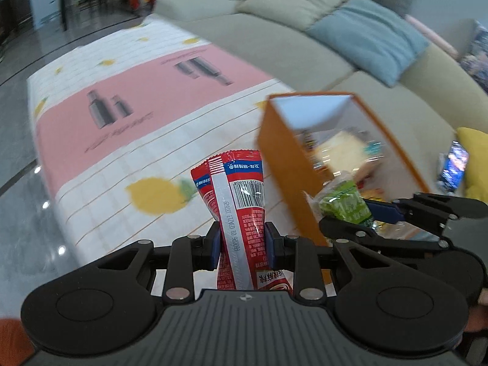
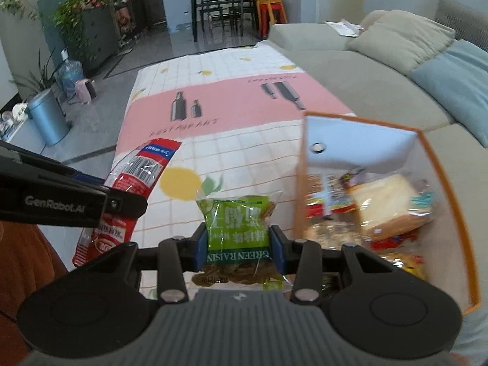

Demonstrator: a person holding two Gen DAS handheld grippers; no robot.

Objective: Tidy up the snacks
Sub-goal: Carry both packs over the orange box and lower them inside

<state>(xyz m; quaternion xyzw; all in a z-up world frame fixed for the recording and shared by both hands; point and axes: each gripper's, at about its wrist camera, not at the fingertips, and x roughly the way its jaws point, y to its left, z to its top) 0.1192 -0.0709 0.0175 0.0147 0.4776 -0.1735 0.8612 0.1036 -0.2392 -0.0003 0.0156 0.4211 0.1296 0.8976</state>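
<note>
My left gripper (image 1: 242,244) is shut on a red snack packet (image 1: 241,201) that stands up between its blue pads, above the table. In the right wrist view that same red packet (image 2: 134,177) and the left gripper (image 2: 122,204) come in from the left. My right gripper (image 2: 241,245) is shut on a green raisin bag (image 2: 238,222); in the left wrist view the bag (image 1: 347,204) and the right gripper (image 1: 375,213) sit at the right, beside the orange box. The orange box (image 2: 445,164) stands open on the table's right side and holds bread and several other snacks.
A tablecloth (image 2: 213,106), pink and white with lemons and bottles, covers the low table. A grey sofa (image 2: 366,70) with beige and blue cushions runs along the right. A phone (image 1: 454,164) lies on the sofa. Glossy floor, a bin (image 2: 48,119) and plants lie to the left.
</note>
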